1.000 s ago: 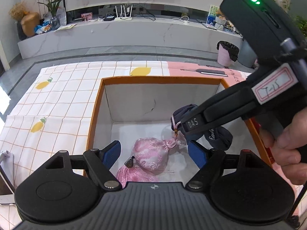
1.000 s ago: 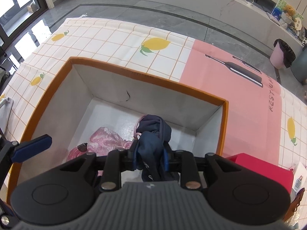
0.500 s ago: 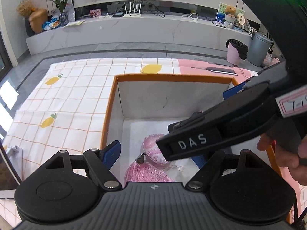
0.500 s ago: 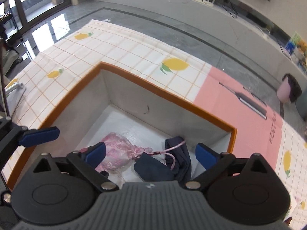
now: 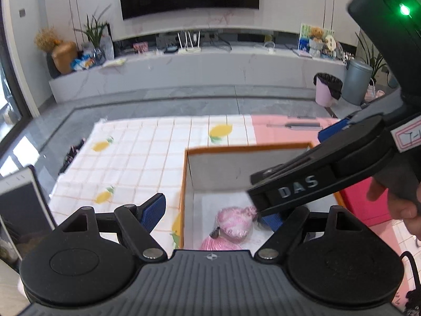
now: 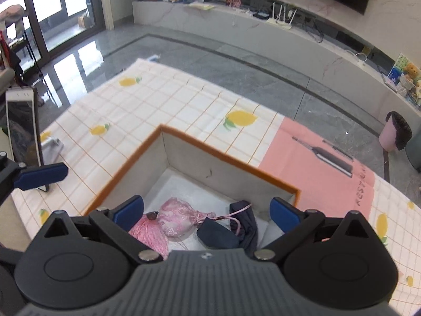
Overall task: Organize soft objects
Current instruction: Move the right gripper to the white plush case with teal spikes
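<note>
An orange-rimmed white box [image 6: 229,155] stands on the lemon-print cloth. Inside lie a pink embroidered pouch [image 6: 176,221] with a pink tassel [image 6: 150,237] and a dark navy cloth item [image 6: 226,233] beside it. The pouch also shows in the left wrist view [image 5: 234,223]. My right gripper [image 6: 206,214] is open and empty, held above the box. My left gripper [image 5: 213,214] is open and empty, above the box's left wall [image 5: 184,184]. The right gripper's body [image 5: 329,173] crosses the left view and hides the navy item there.
A phone on a stand [image 6: 22,129] is at the cloth's left edge. A red box [image 5: 360,200] sits right of the white box. A pink mat [image 6: 315,163] covers the table's right part. Beyond is grey floor, a pink bin [image 5: 327,89] and a TV bench.
The right gripper let go of the navy item, which now lies in the box, and rose away open. Both grippers pulled back and up; the left one shifted left.
</note>
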A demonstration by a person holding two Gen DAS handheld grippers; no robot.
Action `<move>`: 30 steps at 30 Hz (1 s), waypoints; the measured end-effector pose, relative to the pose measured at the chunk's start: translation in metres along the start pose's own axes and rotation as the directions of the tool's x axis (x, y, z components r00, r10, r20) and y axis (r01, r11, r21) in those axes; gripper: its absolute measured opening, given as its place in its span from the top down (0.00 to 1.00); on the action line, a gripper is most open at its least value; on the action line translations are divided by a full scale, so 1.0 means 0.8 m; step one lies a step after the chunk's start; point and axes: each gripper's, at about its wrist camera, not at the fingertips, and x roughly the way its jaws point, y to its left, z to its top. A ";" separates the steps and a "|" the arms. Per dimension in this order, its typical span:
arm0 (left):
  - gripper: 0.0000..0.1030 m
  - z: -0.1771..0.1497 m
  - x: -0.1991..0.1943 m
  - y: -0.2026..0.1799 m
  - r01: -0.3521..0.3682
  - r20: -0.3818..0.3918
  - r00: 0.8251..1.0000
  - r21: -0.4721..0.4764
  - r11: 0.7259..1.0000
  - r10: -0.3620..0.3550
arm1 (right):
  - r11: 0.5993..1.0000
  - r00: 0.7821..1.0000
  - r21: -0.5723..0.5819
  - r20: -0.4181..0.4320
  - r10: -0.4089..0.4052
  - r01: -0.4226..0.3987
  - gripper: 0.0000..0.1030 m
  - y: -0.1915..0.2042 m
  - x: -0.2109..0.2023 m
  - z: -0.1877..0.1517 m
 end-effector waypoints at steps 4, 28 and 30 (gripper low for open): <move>0.09 0.017 -0.030 -0.013 0.016 0.037 0.999 0.027 1.000 -0.017 | 0.999 0.999 0.042 0.036 -0.003 0.001 0.03 -0.022 -0.042 -0.003; 0.09 0.019 -0.034 -0.301 0.366 0.050 0.920 0.244 0.898 -0.388 | 0.885 0.953 0.367 -0.014 -0.304 0.288 0.03 -0.304 -0.211 -0.195; 0.09 0.004 -0.021 -0.321 0.381 0.026 0.916 0.259 0.888 -0.401 | 0.863 0.949 0.403 -0.052 -0.310 0.304 0.03 -0.327 -0.200 -0.228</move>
